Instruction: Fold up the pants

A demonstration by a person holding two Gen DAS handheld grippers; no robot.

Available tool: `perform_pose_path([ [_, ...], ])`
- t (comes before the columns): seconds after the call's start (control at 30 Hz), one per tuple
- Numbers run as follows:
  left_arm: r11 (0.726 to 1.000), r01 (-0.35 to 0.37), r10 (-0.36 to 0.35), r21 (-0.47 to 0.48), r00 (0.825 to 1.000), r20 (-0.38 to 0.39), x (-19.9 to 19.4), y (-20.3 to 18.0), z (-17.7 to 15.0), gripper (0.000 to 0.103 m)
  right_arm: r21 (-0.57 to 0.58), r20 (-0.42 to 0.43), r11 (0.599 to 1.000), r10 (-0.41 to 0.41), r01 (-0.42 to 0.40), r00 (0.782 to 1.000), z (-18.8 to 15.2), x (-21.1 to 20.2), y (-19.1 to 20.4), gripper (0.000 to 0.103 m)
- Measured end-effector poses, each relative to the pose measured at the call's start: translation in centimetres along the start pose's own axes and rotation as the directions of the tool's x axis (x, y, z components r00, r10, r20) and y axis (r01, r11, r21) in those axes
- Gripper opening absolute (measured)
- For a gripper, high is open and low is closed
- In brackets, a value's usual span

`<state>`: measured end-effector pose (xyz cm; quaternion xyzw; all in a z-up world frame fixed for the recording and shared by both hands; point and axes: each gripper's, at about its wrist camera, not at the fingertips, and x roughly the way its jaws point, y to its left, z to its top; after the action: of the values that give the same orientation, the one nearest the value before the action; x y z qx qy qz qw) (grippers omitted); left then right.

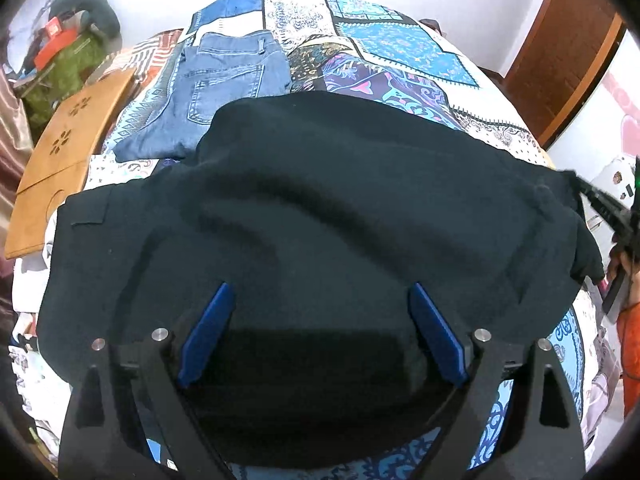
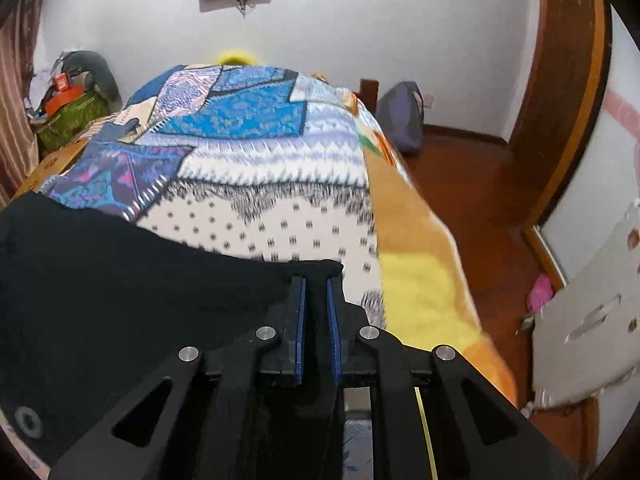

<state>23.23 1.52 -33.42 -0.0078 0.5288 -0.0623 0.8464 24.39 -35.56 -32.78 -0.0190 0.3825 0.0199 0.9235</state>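
Note:
Black pants point(image 1: 320, 208) lie spread across the patterned bedspread point(image 1: 400, 52), filling the middle of the left wrist view. My left gripper point(image 1: 320, 292) is open, its blue pads wide apart just above the near part of the pants. My right gripper point(image 2: 316, 284) is shut on the right edge of the black pants point(image 2: 120, 300), with cloth pinched between the blue pads. It also shows in the left wrist view point(image 1: 600, 208) at the far right, holding the pants' end.
Folded blue jeans point(image 1: 224, 88) lie on the bed beyond the black pants. A wooden board point(image 1: 60, 156) rests at the bed's left edge. An orange-yellow blanket point(image 2: 420, 264) hangs off the bed's right side above the wooden floor point(image 2: 480, 184). Clutter point(image 1: 60, 52) sits at far left.

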Motion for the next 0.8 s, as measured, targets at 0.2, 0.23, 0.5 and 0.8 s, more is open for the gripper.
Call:
perform_pose_path([
  [0.2, 1.0, -0.002, 0.002, -0.009, 1.0, 0.004, -0.3, 0.3, 0.0, 0.091, -0.04, -0.024, 0.998, -0.054, 0.053, 0.998, 1.7, 2.3, -0.1, 0.009],
  [0.23, 1.0, -0.012, 0.012, -0.015, 1.0, 0.01, -0.7, 0.6, 0.0, 0.091, -0.049, -0.057, 0.997, -0.058, 0.055, 0.997, 1.5, 3.4, 0.1, 0.009],
  [0.5, 0.985, -0.122, 0.139, -0.125, 0.981, 0.135, -5.9, 7.7, 1.1, 0.091, -0.097, -0.187, 0.995, -0.047, 0.03, 0.981, 2.5, 5.3, 2.1, 0.015],
  [0.8, 0.93, -0.241, 0.274, -0.277, 0.958, 0.086, -4.9, 21.2, 3.8, 0.091, -0.249, -0.038, 0.933, 0.257, -0.258, 0.966, 9.6, -1.1, 13.9, 0.043],
])
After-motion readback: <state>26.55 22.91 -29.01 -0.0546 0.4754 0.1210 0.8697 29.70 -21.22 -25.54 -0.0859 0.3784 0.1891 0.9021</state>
